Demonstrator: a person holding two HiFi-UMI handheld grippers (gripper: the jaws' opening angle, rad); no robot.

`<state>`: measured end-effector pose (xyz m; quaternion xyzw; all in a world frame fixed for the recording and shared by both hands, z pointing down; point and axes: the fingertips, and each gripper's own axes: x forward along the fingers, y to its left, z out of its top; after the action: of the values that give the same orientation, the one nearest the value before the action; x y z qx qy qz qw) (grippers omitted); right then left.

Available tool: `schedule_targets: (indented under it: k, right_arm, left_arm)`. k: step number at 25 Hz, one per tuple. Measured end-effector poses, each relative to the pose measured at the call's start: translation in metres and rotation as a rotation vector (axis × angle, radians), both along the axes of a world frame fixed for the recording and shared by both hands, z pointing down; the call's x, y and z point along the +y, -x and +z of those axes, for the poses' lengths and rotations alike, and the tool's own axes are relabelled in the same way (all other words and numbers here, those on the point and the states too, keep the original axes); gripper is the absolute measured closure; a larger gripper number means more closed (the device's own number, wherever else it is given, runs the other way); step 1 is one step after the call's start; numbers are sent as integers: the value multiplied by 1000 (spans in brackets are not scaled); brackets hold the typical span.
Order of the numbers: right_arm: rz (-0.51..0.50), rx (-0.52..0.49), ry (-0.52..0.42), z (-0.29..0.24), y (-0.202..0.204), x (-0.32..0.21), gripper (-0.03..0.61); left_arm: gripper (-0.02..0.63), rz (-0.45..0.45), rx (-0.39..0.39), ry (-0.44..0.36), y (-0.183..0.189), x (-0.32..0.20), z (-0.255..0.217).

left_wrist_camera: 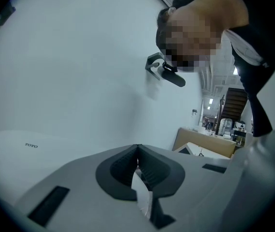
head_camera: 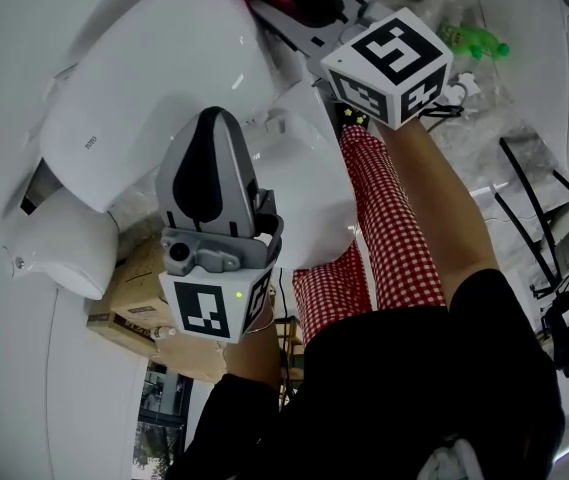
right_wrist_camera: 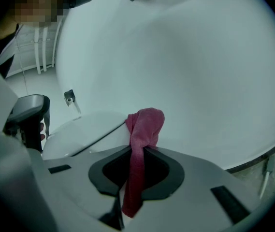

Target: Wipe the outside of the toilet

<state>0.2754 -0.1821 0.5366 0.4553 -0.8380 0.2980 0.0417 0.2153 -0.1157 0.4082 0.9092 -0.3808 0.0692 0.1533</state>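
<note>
- The toilet (head_camera: 154, 78) is the white body filling the upper left of the head view, with its lid (head_camera: 164, 48) down. This is the surface to be wiped.
- The right gripper (right_wrist_camera: 144, 151) has its jaws clamped on a red cloth (right_wrist_camera: 144, 127). It is pinched partway along its length, so a folded wad stands beyond the tips and a tail hangs back toward the camera. We judge the wad is left protruding so that fabric, not jaw, meets the porcelain.
- In the head view the cloth appears at the top edge, centre, by the far side of the toilet. In the right gripper view a broad white curve fills the frame behind it. We cannot tell whether cloth and surface are touching.
- The left gripper (head_camera: 219, 118) has its jaws closed together and carries nothing we can identify. It sits at the centre of the head view over the near flank of the toilet. We take it to be the idle tool, held clear of the wiping side.
- Red-checked fabric (head_camera: 379, 228) lies centre right, beneath the right forearm. We cannot tell what it belongs to.
- A cardboard box (head_camera: 139, 288) sits lower left, and a green bottle (head_camera: 474, 38) lies on the floor, upper right. Both are outside the task.
- We judge wiping is at hand on the far side.
</note>
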Motion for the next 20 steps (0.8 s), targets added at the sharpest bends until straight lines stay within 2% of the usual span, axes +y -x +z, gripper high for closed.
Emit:
schedule_targets:
  k: [11, 20]
  right_arm:
    - [-10, 42, 83, 45, -2, 5, 515]
    - [-22, 99, 135, 83, -2, 7, 515]
  left_arm:
    - [603, 24, 32, 21, 1, 3, 0]
    - [603, 46, 37, 1, 1, 3, -2]
